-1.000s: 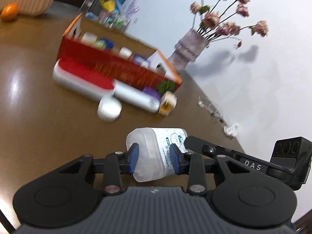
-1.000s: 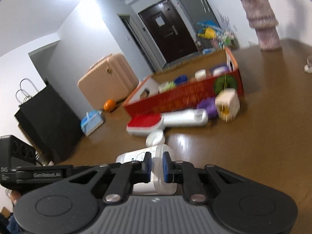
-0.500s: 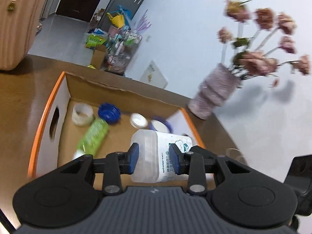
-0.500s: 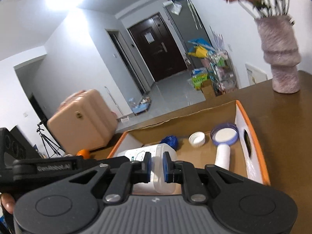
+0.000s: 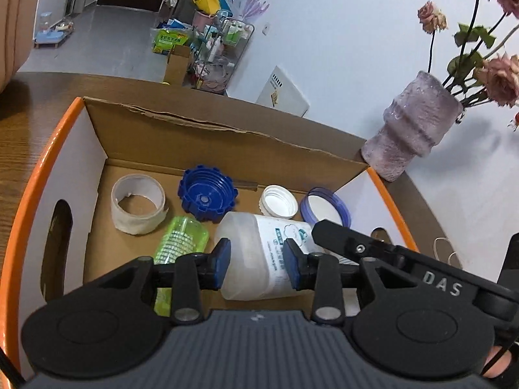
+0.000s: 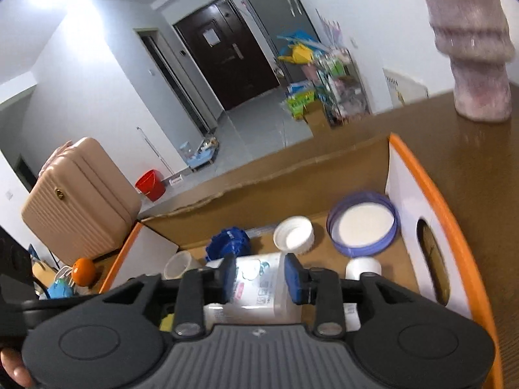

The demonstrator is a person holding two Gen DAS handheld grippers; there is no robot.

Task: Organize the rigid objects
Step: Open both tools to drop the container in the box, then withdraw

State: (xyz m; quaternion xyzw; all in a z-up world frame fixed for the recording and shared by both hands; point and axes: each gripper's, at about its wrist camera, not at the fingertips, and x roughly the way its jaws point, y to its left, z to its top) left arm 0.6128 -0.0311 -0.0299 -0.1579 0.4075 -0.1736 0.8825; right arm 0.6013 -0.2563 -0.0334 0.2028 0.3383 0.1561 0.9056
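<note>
Releasing the translucent bottle point(image 5: 259, 259) into the cardboard box point(image 5: 207, 129), both the left gripper point(image 5: 256, 264) and the right gripper point(image 6: 261, 278) have just been spreading their jaws, which still flank it.

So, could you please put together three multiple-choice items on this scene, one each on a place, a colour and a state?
1. Where is the tape roll?
A. On the floor
B. Inside the cardboard box
C. Hanging on the wall

2. What colour is the cardboard box's rim?
A. Orange
B. Green
C. Black

3. How does the white cap lie?
A. Hollow side down
B. Standing on its edge
C. Hollow side up

Answers:
1. B, since the roll sits on the box's bottom, near the wall with the hand-hole.
2. A, since an orange band runs along the top of the box's end walls.
3. C, since the left wrist view looks straight into its ribbed inside.
</note>
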